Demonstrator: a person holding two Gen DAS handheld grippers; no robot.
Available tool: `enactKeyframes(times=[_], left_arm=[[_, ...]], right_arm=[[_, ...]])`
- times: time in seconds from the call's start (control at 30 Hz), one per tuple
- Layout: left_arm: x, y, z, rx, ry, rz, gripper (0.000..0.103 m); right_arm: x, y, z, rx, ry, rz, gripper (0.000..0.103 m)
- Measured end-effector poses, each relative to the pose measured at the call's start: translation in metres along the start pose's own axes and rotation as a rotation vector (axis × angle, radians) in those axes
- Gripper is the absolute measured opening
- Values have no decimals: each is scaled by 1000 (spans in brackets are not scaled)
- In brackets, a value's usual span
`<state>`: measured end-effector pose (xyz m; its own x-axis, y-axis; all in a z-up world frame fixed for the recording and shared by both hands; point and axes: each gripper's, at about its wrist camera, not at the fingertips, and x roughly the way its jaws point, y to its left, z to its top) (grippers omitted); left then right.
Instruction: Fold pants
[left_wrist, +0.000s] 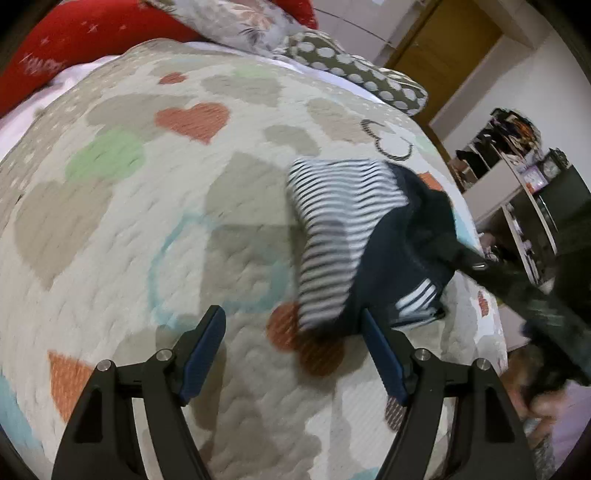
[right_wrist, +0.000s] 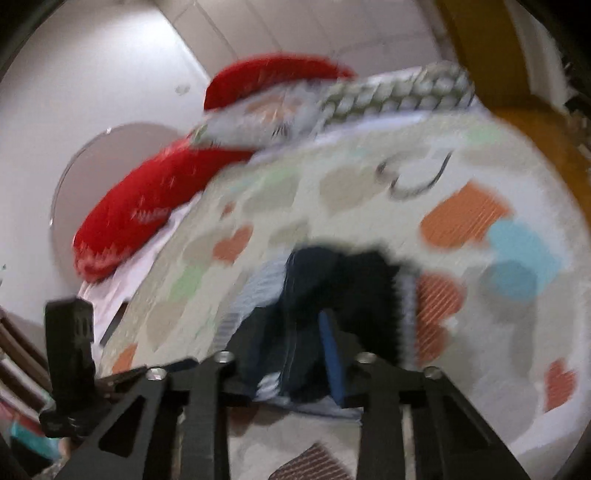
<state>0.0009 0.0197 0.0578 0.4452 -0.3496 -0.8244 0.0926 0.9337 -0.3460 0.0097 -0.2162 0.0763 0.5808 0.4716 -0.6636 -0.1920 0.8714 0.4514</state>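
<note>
Small pants (left_wrist: 354, 236), navy with a black-and-white striped part, lie bunched on the heart-patterned bedspread (left_wrist: 147, 206) right of centre in the left wrist view. My left gripper (left_wrist: 291, 343) is open and empty just in front of them. The right gripper (left_wrist: 476, 264) reaches in from the right onto the dark cloth. In the blurred right wrist view the pants (right_wrist: 306, 295) lie between the fingers of my right gripper (right_wrist: 291, 354), which appear to hold the navy cloth; the left finger is hidden by it.
Red pillows (left_wrist: 74, 40), a floral pillow (left_wrist: 229, 22) and a dotted pillow (left_wrist: 354, 70) lie at the head of the bed. The bed's right edge drops to the floor, with shelves (left_wrist: 517, 177) and a wooden door (left_wrist: 443, 44) beyond.
</note>
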Motion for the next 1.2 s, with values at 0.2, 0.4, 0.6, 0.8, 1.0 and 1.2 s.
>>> enactKeyframes(times=[0.2,0.4,0.6,0.8,1.0,1.2], left_arm=[[-22,-1,-22,19,-65,63,75],[-52,-21,-42,66,-161,134,75],[-103,-52,-68,155,-413,319,90],[-160,-61,-90,99,-642,394,103],[-183,-51,-86,0,-605,281,103],[-153,-39,-82,-23,-437,226,103]], right_arm=[[16,-34,-30,165,1,-32,22],[-16,-19,-44,143,-31,-60,33],[-66,-16,-82,117,-101,-151,45],[-111,-12,-120,158,-165,-192,51],[-135,22,-141,29,-224,-260,59],[-124,38,-157,-82,-203,-317,61]])
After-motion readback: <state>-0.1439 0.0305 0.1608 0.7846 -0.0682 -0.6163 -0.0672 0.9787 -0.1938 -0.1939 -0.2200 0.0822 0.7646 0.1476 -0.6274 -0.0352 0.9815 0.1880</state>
